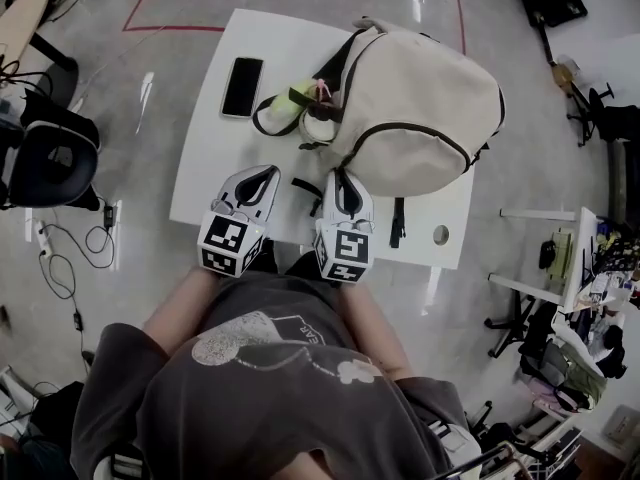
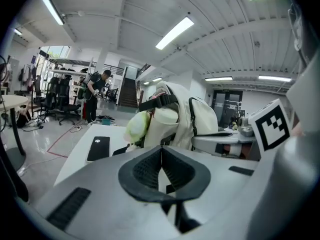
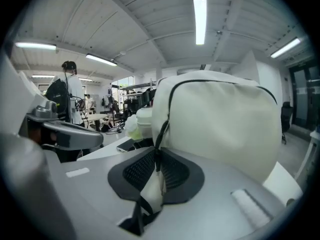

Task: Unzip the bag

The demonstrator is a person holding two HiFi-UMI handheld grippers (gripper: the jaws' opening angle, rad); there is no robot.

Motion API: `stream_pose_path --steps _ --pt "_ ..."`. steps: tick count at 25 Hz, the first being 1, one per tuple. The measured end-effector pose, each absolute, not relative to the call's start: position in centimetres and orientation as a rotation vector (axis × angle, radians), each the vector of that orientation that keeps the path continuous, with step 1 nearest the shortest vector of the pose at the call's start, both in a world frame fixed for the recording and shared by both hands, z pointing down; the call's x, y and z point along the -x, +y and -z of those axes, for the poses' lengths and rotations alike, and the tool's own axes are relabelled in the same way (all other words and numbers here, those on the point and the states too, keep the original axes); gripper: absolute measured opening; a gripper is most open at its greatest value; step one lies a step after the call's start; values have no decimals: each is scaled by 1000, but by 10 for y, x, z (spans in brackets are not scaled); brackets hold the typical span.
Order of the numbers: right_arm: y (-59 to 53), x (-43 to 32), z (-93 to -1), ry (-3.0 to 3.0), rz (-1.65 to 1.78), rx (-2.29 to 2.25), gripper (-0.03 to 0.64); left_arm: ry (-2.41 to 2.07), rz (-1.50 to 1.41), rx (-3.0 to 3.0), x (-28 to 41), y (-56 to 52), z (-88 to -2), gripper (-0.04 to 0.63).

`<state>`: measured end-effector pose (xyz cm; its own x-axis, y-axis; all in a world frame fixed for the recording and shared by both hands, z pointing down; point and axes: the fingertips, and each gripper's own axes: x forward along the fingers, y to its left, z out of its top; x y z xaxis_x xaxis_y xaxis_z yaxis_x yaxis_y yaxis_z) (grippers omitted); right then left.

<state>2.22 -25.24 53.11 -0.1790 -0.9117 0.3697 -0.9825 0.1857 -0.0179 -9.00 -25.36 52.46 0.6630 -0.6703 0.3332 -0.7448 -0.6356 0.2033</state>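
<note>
Though clear of left claw, bag's zipper pull in right claw.

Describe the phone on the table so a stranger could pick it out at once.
Find the white table with the big cream backpack lying on it. Near the table's far left corner, left of the backpack's straps, lies the phone: a flat black rectangle, unlike the soft yellow-green bundle beside it.

White table, three items.
Cream backpack at right, black phone flat at far left, yellow-green bundle between, against the backpack.
</note>
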Motion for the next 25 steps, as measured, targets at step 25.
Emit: stream_pose_path --steps 25 --pt "-252 -22 -439 -2653 -76 -1155 26 -1121 -418 -2808 -44 -258 -510 166"
